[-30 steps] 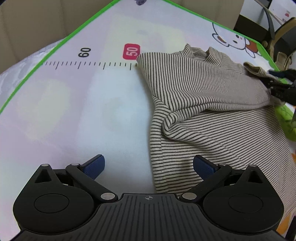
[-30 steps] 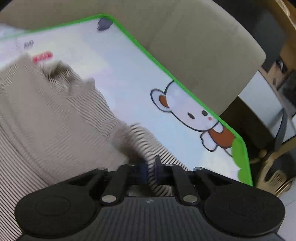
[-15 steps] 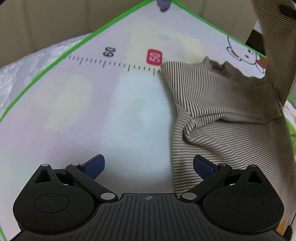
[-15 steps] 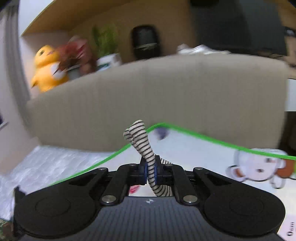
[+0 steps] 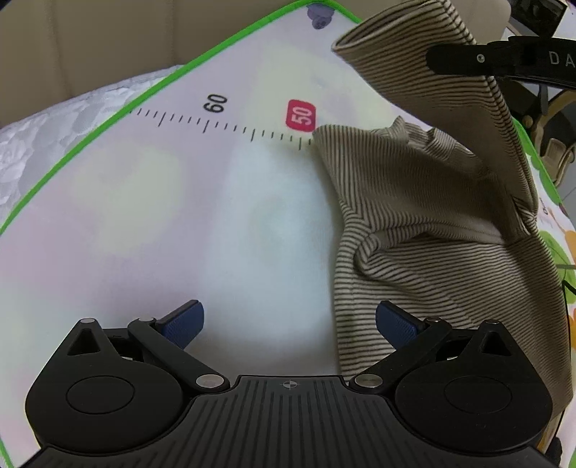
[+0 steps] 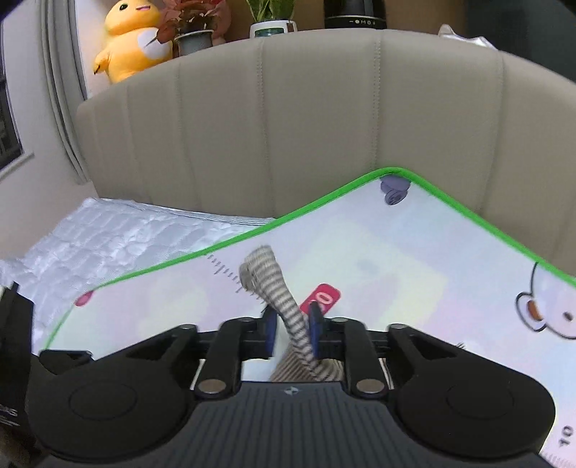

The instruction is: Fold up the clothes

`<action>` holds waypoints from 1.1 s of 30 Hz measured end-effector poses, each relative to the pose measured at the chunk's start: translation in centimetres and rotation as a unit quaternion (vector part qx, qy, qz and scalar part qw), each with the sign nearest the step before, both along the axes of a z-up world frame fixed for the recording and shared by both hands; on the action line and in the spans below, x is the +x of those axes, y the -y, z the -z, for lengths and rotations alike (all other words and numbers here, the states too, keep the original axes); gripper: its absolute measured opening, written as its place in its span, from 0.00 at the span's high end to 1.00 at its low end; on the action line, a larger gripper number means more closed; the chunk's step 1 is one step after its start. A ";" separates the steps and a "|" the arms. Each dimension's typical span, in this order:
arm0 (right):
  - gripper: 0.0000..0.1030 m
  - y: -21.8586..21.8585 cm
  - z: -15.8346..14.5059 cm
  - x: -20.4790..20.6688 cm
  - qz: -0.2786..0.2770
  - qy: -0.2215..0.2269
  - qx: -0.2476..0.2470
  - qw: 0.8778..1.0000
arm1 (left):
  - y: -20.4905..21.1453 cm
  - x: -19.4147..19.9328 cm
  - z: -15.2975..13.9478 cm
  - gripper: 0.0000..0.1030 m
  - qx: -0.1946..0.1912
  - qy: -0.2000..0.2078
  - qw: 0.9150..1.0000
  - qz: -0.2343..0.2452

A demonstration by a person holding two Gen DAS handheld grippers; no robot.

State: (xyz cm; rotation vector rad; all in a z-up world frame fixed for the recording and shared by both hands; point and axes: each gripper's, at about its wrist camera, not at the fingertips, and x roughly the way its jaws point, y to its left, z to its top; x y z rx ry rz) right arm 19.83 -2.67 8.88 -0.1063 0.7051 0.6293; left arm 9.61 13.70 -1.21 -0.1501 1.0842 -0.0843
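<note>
A beige striped shirt lies on the play mat, right of the red 50 mark. Its sleeve is lifted high over the body, held up by my right gripper, whose black body shows at the top right. In the right wrist view the sleeve cuff sticks up between the jaws of my right gripper, which have parted a little; the cloth leans on the right pad. My left gripper is wide open and empty, low over the mat at the shirt's left hem edge.
The mat has a green border and a printed ruler. A beige padded headboard stands behind it. White bedding lies to the left. A yellow plush toy and potted plants sit on the shelf above.
My right gripper has carried the sleeve up and leftward over the shirt body, and its jaws have begun to part. My left gripper has drifted slightly left and stayed open.
</note>
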 end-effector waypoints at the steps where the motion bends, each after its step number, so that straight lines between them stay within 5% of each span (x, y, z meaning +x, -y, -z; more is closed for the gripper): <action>1: 0.75 0.3 -0.3 -0.1 0.001 0.003 0.007 1.000 | -0.1 0.0 0.1 0.00 0.000 -0.002 1.000 -0.002; 12: 0.52 9.1 -1.0 -0.4 0.071 0.015 0.068 0.995 | 0.8 1.3 1.4 0.00 -0.014 -0.029 0.999 -0.012; 17: 0.40 16.2 2.5 -1.1 0.148 -0.001 0.069 0.987 | 2.2 1.8 0.5 0.00 -0.039 0.004 0.999 0.003; 27: 0.39 23.3 9.1 -1.8 0.236 -0.066 0.062 0.967 | 4.0 6.7 0.4 0.01 -0.037 0.053 0.997 -0.040; 29: 0.36 23.3 9.2 -1.7 0.231 -0.061 0.058 0.969 | 4.2 8.0 0.9 0.14 -0.044 0.044 0.997 -0.053; 30: 0.35 23.2 9.3 -1.7 0.229 -0.059 0.055 0.970 | 4.3 8.4 1.1 0.35 -0.047 0.039 0.997 -0.053; 33: 0.35 22.8 9.4 -1.8 0.218 -0.049 0.045 0.974 | 5.1 9.6 1.4 0.47 -0.049 0.034 0.997 -0.044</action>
